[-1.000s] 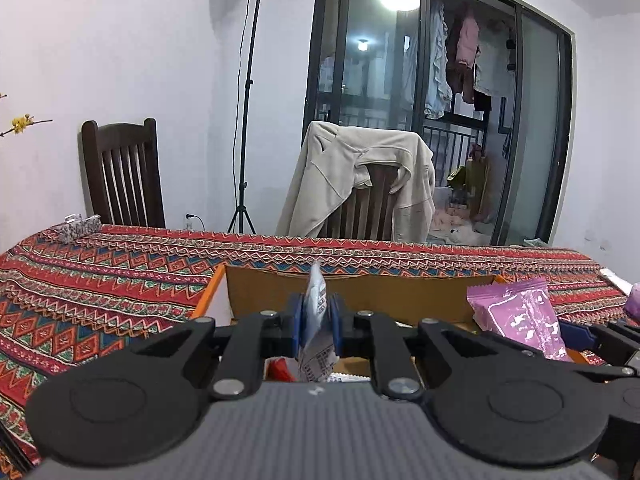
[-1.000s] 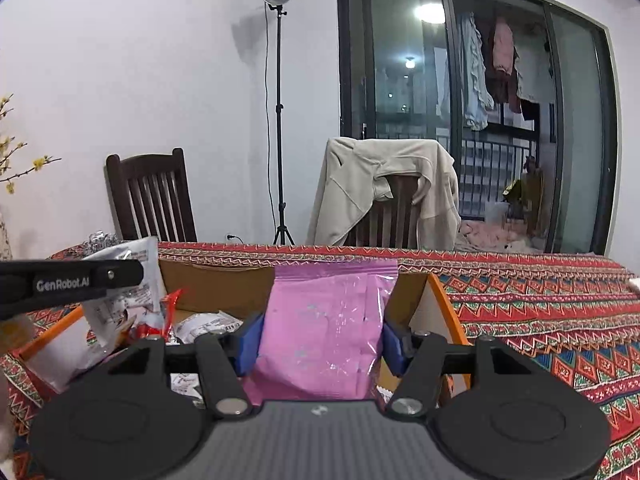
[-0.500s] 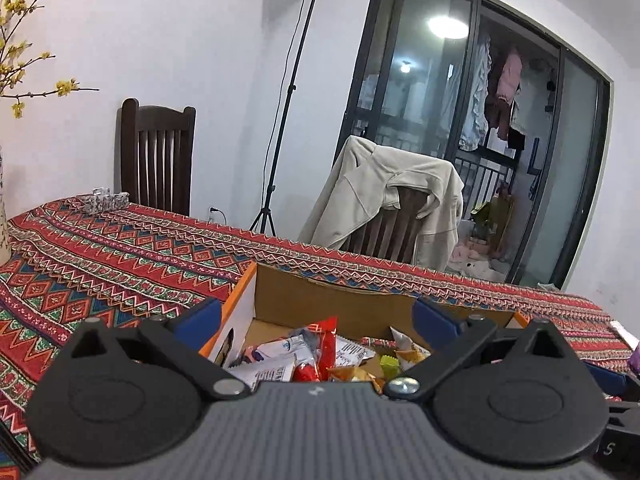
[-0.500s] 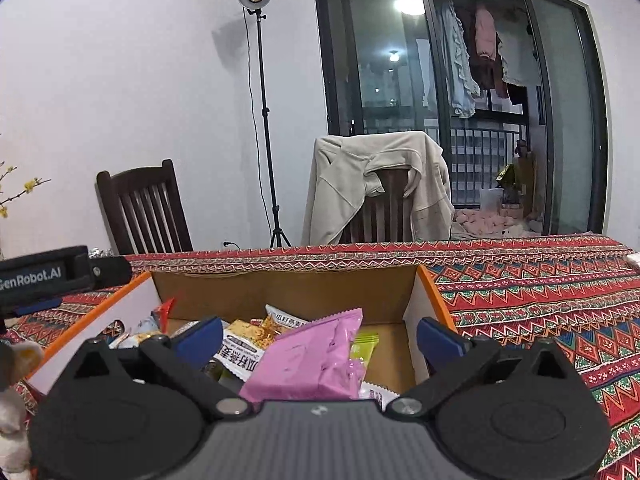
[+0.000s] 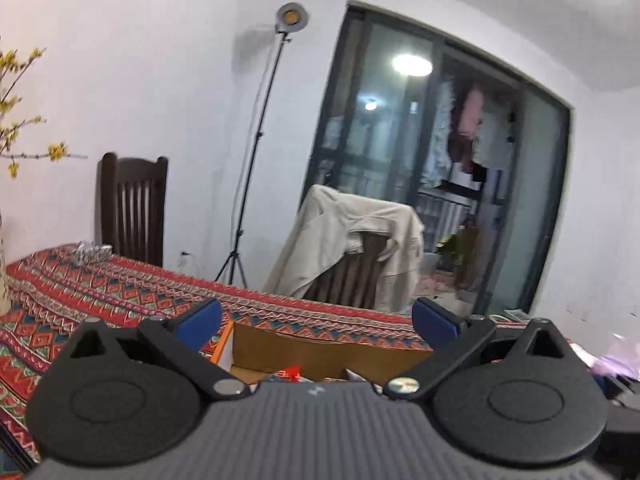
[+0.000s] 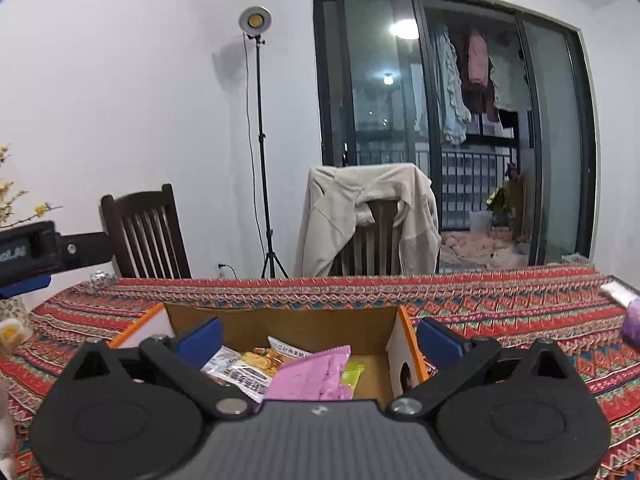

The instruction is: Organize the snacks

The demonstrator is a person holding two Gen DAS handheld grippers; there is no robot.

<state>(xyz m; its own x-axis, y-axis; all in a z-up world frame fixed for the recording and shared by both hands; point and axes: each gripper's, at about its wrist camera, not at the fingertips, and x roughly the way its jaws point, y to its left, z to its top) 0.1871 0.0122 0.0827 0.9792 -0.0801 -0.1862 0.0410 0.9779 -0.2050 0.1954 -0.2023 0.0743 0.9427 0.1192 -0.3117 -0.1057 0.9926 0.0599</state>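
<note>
A cardboard box [image 6: 304, 322] with orange-edged flaps sits on the patterned tablecloth and holds several snack packets. A pink packet [image 6: 310, 374] lies on top of them beside a white and orange packet [image 6: 244, 368]. My right gripper [image 6: 318, 338] hangs wide open above the box, with nothing between its blue pads. In the left wrist view the same box [image 5: 320, 350] shows only its far wall and a red packet tip [image 5: 292, 372]. My left gripper [image 5: 316, 318] is also wide open and holds nothing. Its dark body [image 6: 44, 248] juts in at the left edge of the right wrist view.
The long table [image 6: 500, 308] carries a purple packet [image 6: 636, 320] at its right end and a small silvery thing [image 5: 90, 254] far left. Behind it stand a dark wooden chair [image 6: 148, 236], a chair draped with a beige jacket [image 6: 368, 216] and a lamp stand [image 6: 260, 140].
Both grippers opened and let go: the left dropped its thin packet, the right its pink packet, which now lies in the box. Both then rose and drew back.
</note>
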